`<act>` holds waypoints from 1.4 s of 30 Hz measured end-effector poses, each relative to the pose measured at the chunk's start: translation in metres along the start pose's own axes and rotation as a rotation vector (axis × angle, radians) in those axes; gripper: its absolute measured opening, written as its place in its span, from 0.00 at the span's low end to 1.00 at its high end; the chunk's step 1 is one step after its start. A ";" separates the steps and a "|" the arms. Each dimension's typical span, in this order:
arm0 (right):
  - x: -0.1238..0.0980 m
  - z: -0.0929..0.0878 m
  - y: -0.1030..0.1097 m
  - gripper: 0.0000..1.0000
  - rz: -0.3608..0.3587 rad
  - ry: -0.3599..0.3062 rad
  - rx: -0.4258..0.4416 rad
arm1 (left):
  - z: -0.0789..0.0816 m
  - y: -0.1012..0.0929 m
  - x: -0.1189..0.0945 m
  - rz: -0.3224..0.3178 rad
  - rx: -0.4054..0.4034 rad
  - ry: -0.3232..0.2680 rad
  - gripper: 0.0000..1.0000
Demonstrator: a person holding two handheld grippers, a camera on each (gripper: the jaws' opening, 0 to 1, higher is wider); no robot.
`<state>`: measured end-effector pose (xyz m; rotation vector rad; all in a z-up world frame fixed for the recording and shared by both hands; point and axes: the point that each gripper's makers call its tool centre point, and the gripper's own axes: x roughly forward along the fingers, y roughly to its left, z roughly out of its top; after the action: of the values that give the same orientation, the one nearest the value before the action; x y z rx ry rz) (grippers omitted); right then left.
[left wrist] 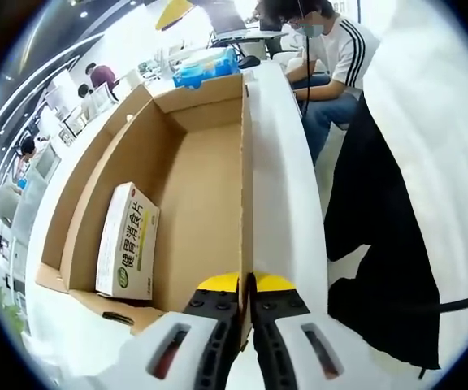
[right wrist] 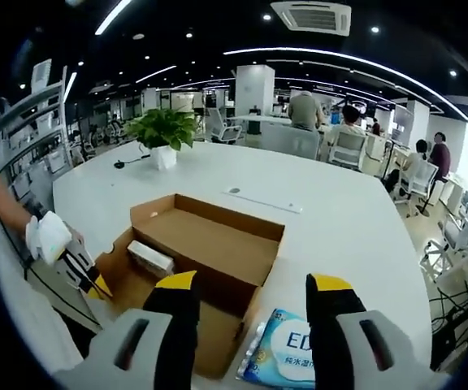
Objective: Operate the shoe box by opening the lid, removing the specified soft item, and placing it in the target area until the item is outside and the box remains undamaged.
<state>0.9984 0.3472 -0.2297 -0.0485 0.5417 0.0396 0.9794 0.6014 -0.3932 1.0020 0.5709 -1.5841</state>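
Note:
An open brown cardboard shoe box (left wrist: 193, 171) lies on the white table. My left gripper (left wrist: 246, 283) is shut on the top edge of its near side wall, the yellow tips pinching the cardboard. A white and green medicine carton (left wrist: 128, 242) leans against the inner left wall. A blue soft wipes pack (left wrist: 205, 69) lies on the table past the box's far end. In the right gripper view, my right gripper (right wrist: 253, 282) stands open above the box (right wrist: 210, 244), with the blue pack (right wrist: 287, 353) lying low between its jaws and the left gripper (right wrist: 88, 280) at the box's left edge.
The white table (right wrist: 340, 219) stretches wide around the box. A potted plant (right wrist: 165, 130) stands at its far side. A seated person (left wrist: 331, 57) is beyond the table's end, and dark clothing (left wrist: 380, 227) hangs close on the right. Office chairs and people sit farther back.

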 end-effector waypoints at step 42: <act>0.065 -0.033 0.126 0.31 0.316 0.034 -0.249 | -0.001 0.002 0.001 0.003 0.001 -0.002 0.03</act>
<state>1.0308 0.4723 -0.2965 -0.2064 0.5720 0.4152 0.9811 0.6010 -0.3939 1.0019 0.5667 -1.5828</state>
